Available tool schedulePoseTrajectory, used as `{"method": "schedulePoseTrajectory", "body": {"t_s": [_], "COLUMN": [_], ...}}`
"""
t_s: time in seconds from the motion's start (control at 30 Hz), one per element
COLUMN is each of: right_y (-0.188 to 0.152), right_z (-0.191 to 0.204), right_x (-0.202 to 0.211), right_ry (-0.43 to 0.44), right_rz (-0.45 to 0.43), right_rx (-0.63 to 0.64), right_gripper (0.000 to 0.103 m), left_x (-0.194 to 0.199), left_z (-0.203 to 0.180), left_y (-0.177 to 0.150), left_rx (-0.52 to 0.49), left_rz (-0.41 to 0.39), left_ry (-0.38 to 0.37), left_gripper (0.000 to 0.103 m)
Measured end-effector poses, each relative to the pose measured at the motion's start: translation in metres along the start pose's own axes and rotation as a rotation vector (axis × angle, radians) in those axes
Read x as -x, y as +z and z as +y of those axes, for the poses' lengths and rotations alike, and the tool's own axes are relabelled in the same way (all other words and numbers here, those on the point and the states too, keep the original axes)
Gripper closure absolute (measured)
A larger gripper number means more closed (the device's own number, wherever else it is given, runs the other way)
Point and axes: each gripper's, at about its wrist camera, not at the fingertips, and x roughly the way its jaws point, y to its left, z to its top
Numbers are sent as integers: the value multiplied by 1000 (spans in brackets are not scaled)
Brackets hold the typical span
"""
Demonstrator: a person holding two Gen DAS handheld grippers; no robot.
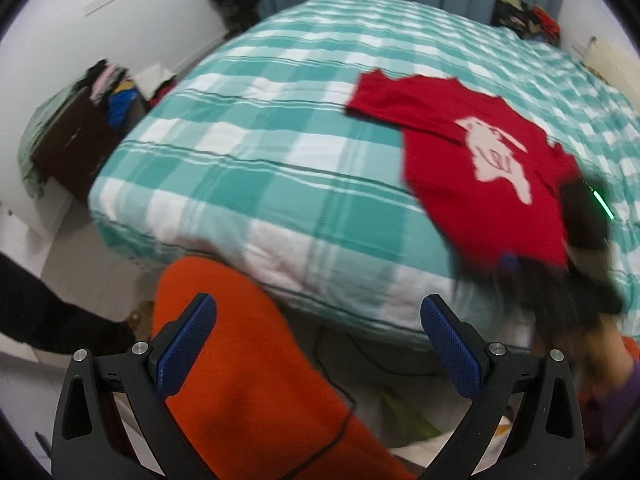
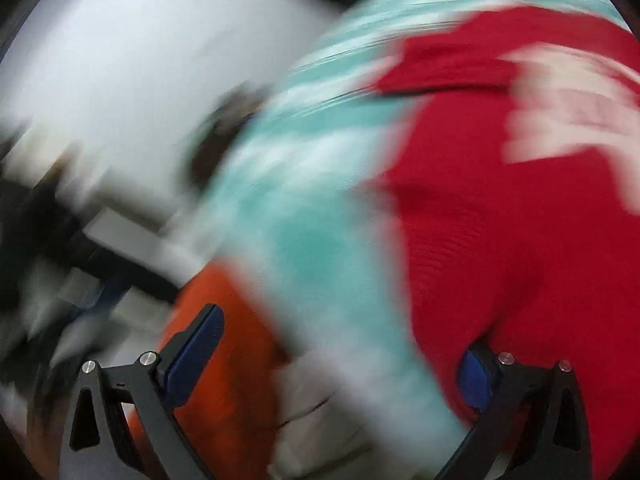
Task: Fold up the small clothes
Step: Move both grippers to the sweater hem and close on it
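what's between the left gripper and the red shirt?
Left wrist view: only bare teal-checked bedspread and the bed's near edge lie between the open left gripper and the red shirt. No other garment there.

I saw one garment, a small red T-shirt with a pale pinkish-white print on its chest. It lay spread on the teal-and-white checked bed, ahead of my left fingers and off to their right, one short sleeve stretched flat toward the upper left. Its near hem reached the bed's edge. In the right wrist view, heavily blurred, the T-shirt filled the right side, its fabric draped over the tip of the right-hand finger; I could not tell more.
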Motion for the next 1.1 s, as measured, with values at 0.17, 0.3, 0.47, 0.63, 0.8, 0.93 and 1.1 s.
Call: {"method": "schedulePoseTrajectory", "body": {"t_s": [0.17, 0.3, 0.47, 0.63, 0.8, 0.93, 1.1], "right_y": [-70, -91, -130, -147, -119, -102, -100], "right_z": [34, -5, -92, -135, -148, -135, -92], "right_x": [38, 114, 182, 183, 159, 145, 176], "right_ry": [-80, -299, -398, -234, -169, -292, -471], "right_rz": [-10, -198, -351, -397, -379, -309, -323], "right_rx": [90, -106, -495, -613, -602, -517, -492], "right_gripper": [2, 2, 4, 15, 33, 93, 93], "left_x": [-27, -72, -126, -156, -162, -159, -125], "left_z": [13, -9, -45, -54, -60, -65, -51], "left_y": [4, 14, 17, 7, 8, 10, 13], "left_rx": [57, 33, 23, 46, 30, -23, 6], "left_rz": [30, 107, 195, 247, 237, 246, 175], "left_ry": [-99, -315, -510, -600, -597, -539, -512], "left_gripper": [1, 1, 14, 41, 39, 100, 101]}}
